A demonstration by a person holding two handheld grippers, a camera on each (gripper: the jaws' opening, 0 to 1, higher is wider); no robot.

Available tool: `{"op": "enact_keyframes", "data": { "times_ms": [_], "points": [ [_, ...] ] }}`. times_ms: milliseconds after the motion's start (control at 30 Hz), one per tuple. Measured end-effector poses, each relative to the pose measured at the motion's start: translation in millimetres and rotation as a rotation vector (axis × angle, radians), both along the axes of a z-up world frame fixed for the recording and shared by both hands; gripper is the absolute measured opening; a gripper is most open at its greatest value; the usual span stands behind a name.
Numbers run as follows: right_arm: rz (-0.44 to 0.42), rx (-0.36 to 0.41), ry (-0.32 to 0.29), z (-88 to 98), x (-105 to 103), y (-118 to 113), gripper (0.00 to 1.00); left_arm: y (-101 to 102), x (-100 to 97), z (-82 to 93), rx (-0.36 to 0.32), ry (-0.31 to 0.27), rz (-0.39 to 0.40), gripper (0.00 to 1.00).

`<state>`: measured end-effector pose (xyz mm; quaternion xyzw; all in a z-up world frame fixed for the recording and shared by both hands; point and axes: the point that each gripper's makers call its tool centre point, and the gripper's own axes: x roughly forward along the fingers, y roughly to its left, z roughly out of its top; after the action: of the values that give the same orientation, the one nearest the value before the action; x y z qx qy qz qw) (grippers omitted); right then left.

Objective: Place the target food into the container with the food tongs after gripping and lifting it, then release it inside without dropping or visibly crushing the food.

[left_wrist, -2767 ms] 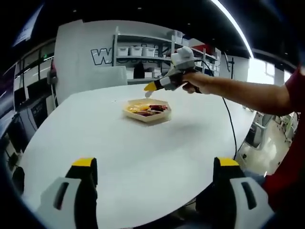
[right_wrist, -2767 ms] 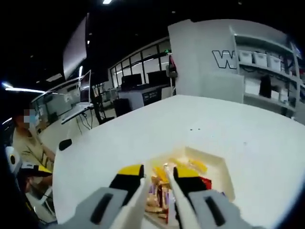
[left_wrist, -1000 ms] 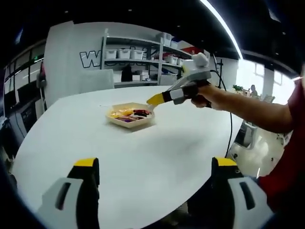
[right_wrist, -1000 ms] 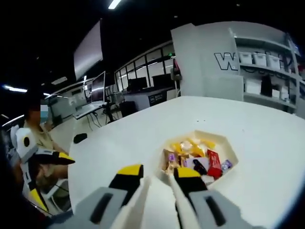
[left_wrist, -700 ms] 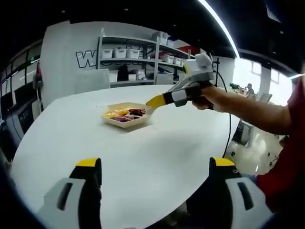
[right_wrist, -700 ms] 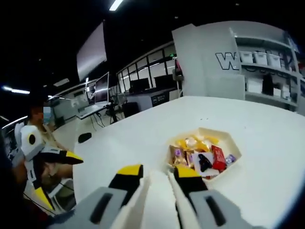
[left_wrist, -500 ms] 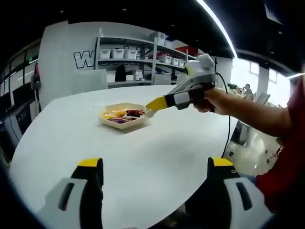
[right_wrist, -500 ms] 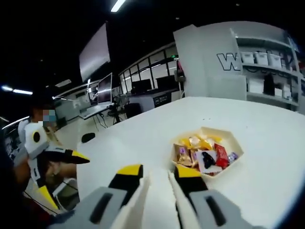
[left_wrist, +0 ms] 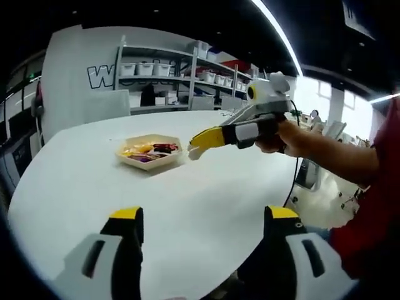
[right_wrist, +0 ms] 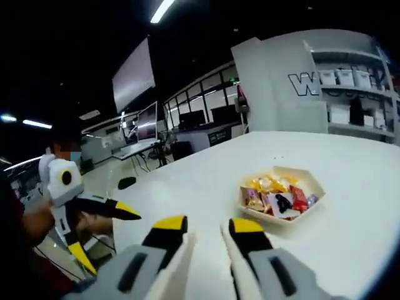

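A: In the left gripper view, where does the food sit for you?

B: In the container [left_wrist: 149, 152], a shallow tray on the white table [left_wrist: 187, 200], well ahead of your left gripper [left_wrist: 203, 234]. Its jaws stand wide apart, gripping nothing. Your right gripper [left_wrist: 199, 139] hangs just right of the container, much nearer to it than the left one.

A: And the right gripper view?

B: The container [right_wrist: 282, 199] lies ahead and to the right of your right gripper [right_wrist: 206, 232], apart from it; the wrapped snacks [right_wrist: 280, 199] are heaped inside with no clear long axis. The jaws are nearly closed, a narrow gap left, and I see nothing held between them. Your left gripper [right_wrist: 103, 231] shows far left of the container, jaws spread.

A: What differs from a moment ago?

B: Your right gripper was over the food, tips at the snacks; now it has drawn back and the container sits farther off. I judge any further pick means reaching forward and rightward again.
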<state>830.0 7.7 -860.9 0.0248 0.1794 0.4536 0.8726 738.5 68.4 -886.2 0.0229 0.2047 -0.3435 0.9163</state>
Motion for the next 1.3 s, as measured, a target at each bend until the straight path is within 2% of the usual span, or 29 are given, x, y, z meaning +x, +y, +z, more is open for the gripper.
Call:
{"op": "enact_keyframes", "data": {
  "times_ms": [200,267,300,400,600,667,700,833,1033,1167,1300],
  "points": [
    [0.030,0.027,-0.012,2.6,-9.9,2.4,0.21,-7.1,5.8,3.2,-0.019,-0.009,-0.036,0.70],
    [0.038,0.041,-0.007,3.0,-13.3,2.9,0.21,-12.2,7.1,5.3,-0.053,-0.010,-0.055,0.69],
    [0.047,0.043,-0.014,3.1,-15.3,3.8,0.21,-14.8,7.1,4.1,-0.077,0.014,-0.062,0.69],
    [0.068,0.048,-0.013,1.0,-22.5,5.8,0.21,-18.9,9.9,5.5,-0.096,0.008,-0.082,0.66],
    [0.116,0.065,-0.020,-1.0,-36.1,9.1,0.21,-26.4,13.1,-3.0,-0.064,0.014,-0.131,0.60],
    [0.133,0.075,-0.023,-0.7,-40.2,11.3,0.21,-28.4,13.9,-2.3,-0.066,0.001,-0.143,0.54],
    [0.138,0.077,-0.022,-1.1,-41.6,12.4,0.21,-30.4,13.2,-3.6,-0.066,0.012,-0.158,0.52],
    [0.169,0.083,-0.027,-2.7,-48.9,18.2,0.21,-33.6,16.3,-6.0,-0.058,0.014,-0.170,0.51],
    [0.201,0.091,-0.043,-4.0,-55.6,21.4,0.22,-37.1,18.0,-4.7,-0.057,-0.008,-0.206,0.38],
    [0.228,0.095,-0.062,-5.6,-61.2,24.1,0.22,-42.4,17.8,-5.1,-0.062,-0.008,-0.238,0.34],
    [0.252,0.098,-0.048,-9.8,-66.2,26.5,0.22,-46.2,18.5,-4.7,-0.035,-0.046,-0.283,0.23]
  ]
}}
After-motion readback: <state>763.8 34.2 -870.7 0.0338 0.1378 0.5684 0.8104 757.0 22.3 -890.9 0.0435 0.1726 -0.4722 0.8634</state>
